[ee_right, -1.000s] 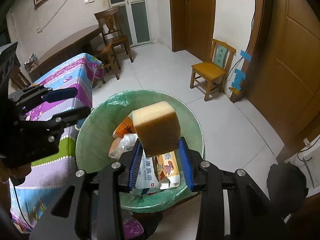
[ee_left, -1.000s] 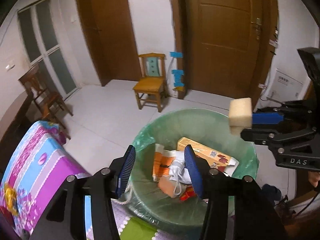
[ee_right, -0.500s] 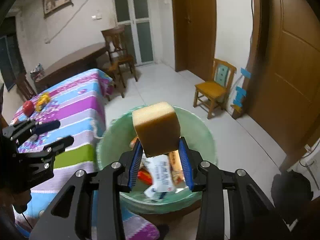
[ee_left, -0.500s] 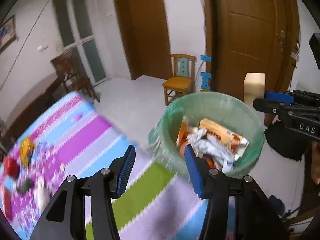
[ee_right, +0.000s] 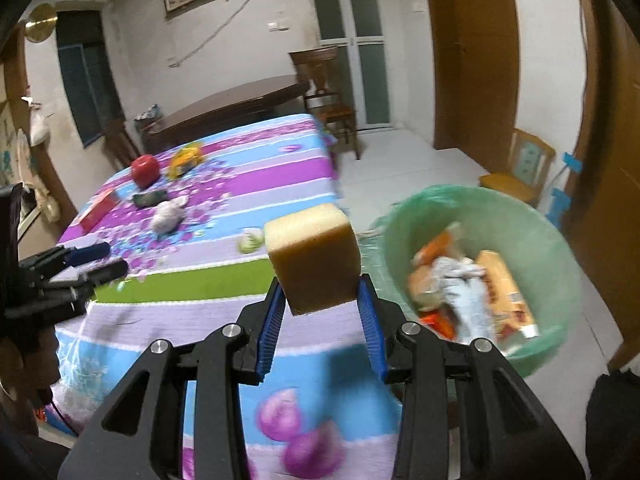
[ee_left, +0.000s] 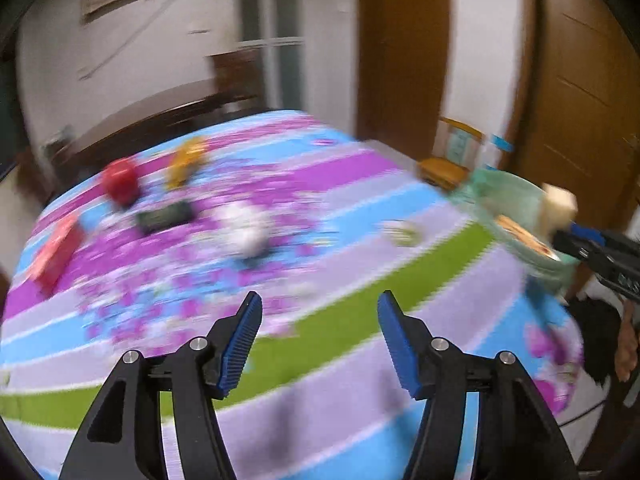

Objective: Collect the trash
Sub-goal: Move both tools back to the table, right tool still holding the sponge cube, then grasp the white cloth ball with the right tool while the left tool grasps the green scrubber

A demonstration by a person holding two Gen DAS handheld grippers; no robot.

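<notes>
The yellow foam block (ee_right: 313, 258) sits pinched between the jaws of the right gripper (ee_right: 320, 314), its lower part squeezed by the blue pads and its upper part standing clear above the tips. It looks light, soft and springy, so a modest squeeze low on its two flat sides should hold it, and it should drop freely once the jaws part. Just to the right of those jaws is the green-lined trash bin (ee_right: 556, 248), with cartons and crumpled wrappers inside; the block is not over it now but over the edge of the striped tabletop (ee_right: 224, 280).

Ahead and left of the right jaws, scattered pieces lie on the cloth: a crumpled white wad (ee_right: 168, 214), a small pale green scrap (ee_right: 251, 240), a dark flat item (ee_right: 149, 199), a red apple-like object (ee_right: 145, 170), a yellow toy (ee_right: 185, 159) and a red box (ee_right: 98, 210). The wad and the scrap look like light, yielding trash, best taken across the middle.

The left gripper (ee_left: 319, 344) holds nothing; its jaws stand well apart and have just been opening. A second ago it looked down into the bin; it has since swung over the tabletop, the wad well ahead of its tips. The right gripper has also turned from above the bin towards the tabletop, its grip on the block unchanged.
</notes>
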